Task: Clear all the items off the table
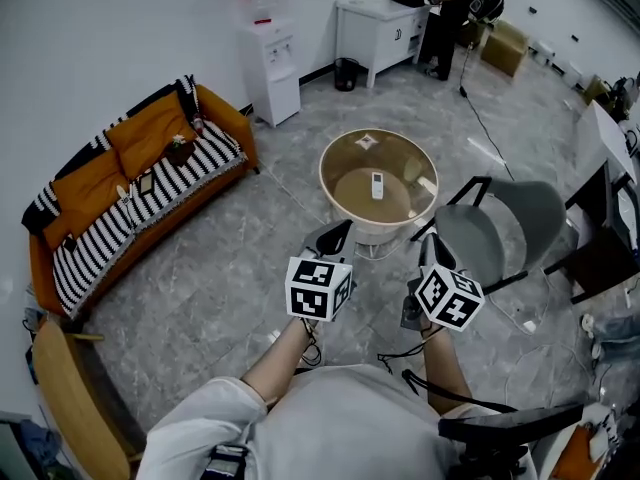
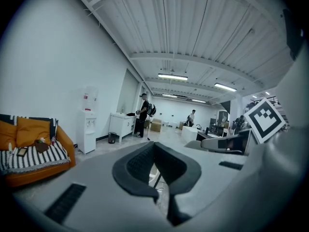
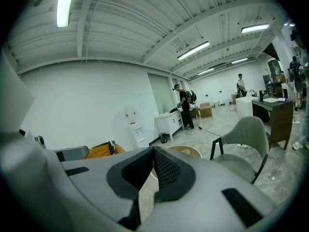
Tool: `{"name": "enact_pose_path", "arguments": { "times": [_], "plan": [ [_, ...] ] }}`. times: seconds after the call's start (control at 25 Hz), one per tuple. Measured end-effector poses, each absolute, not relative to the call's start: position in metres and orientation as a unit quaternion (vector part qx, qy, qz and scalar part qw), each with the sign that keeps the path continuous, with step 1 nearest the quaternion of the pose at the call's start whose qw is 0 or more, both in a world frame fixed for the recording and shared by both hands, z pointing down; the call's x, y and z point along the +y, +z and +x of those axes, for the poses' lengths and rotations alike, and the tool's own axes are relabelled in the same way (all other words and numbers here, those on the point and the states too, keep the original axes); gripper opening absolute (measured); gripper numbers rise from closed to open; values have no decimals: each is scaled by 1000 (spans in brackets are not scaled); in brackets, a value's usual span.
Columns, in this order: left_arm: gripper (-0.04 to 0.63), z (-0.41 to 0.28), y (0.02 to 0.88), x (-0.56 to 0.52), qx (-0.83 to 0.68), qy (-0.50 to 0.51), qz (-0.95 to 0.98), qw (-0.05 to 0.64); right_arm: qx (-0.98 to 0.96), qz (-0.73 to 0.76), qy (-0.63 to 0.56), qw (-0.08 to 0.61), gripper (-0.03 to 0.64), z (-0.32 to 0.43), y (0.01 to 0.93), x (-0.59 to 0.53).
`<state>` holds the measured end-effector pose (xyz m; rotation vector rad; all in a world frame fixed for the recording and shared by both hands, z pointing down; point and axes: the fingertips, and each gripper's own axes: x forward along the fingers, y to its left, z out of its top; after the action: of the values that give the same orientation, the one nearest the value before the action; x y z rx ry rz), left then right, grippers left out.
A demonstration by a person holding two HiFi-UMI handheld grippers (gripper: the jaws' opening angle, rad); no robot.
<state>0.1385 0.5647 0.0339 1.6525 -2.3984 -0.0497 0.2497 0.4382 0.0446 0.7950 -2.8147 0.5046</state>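
Note:
A round glass-topped table (image 1: 331,160) stands on the floor ahead of me. A white remote (image 1: 377,185) lies near its middle. A small white item (image 1: 367,141) sits at its far edge and a pale item (image 1: 427,183) at its right edge. My left gripper (image 1: 335,236) is held in the air short of the table's near rim, shut and empty, its pads (image 2: 145,163) meeting. My right gripper (image 1: 437,251) hovers beside it, near the grey chair, also shut with nothing in it (image 3: 153,152). The table's rim (image 3: 189,151) peeks over the right gripper's jaws.
A grey chair (image 1: 500,230) stands just right of the table. An orange sofa (image 1: 130,183) with a striped throw lines the left wall. A water dispenser (image 1: 272,68), a white cabinet (image 1: 375,28) and a person (image 1: 450,18) are at the back. A wooden chair (image 1: 65,388) is at near left.

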Motion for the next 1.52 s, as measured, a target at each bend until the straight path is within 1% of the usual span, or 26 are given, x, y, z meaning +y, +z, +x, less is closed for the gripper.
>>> {"name": "enact_pose_path", "arguments": {
  "times": [0.2,0.44,0.72,0.92,1.16,1.28,1.52],
  "plan": [
    [8,121,42,532,-819,-13,560,124,-943,267,174,91,23,240,51,406],
    [8,112,53,502,-813,8,566,138,-931,278,211,106,23,237,76,376],
    [8,71,67,460,-803,16,577,149,-922,290,225,122,24,203,99,342],
    [8,15,73,406,-794,12,590,143,-920,300,217,127,23,154,101,298],
    [8,-60,48,343,-788,0,602,129,-926,297,195,129,23,80,81,247],
    [8,-92,50,317,-788,1,601,135,-924,300,199,130,24,52,81,225],
    [8,-144,63,283,-785,-10,599,155,-916,311,196,158,23,5,92,187]
  ]
}}
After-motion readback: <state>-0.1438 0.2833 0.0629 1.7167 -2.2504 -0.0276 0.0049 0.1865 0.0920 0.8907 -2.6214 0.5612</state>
